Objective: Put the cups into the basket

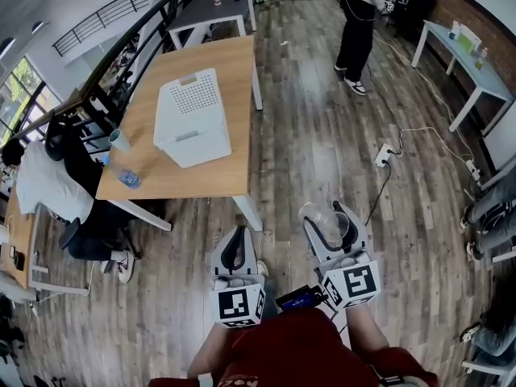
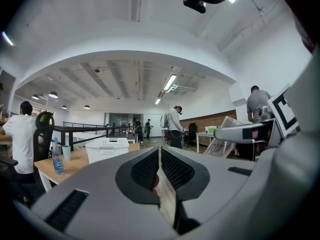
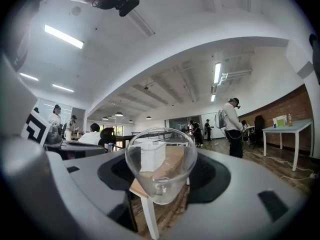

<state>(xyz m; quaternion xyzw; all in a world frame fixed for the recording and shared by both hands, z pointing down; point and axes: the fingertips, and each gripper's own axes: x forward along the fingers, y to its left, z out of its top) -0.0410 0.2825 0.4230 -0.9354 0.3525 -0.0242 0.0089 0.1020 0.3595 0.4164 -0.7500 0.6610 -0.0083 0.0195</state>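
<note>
Clear plastic cup (image 3: 161, 156), empty, gripped by right gripper (image 3: 163, 173) fingers; left gripper (image 2: 159, 166) fingers closed, empty.

A basket (image 1: 192, 118) sat on a table (image 1: 230, 63), ahead and to the left. A cup (image 1: 119, 140) and a bottle (image 1: 126, 177) stood along the table's left edge, the bottle nearer. In front of the person, the left gripper (image 1: 235, 234) was beside the right gripper (image 1: 326, 216), which had a clear cup (image 3: 161, 164) between its jaws, well apart from the table.
</note>
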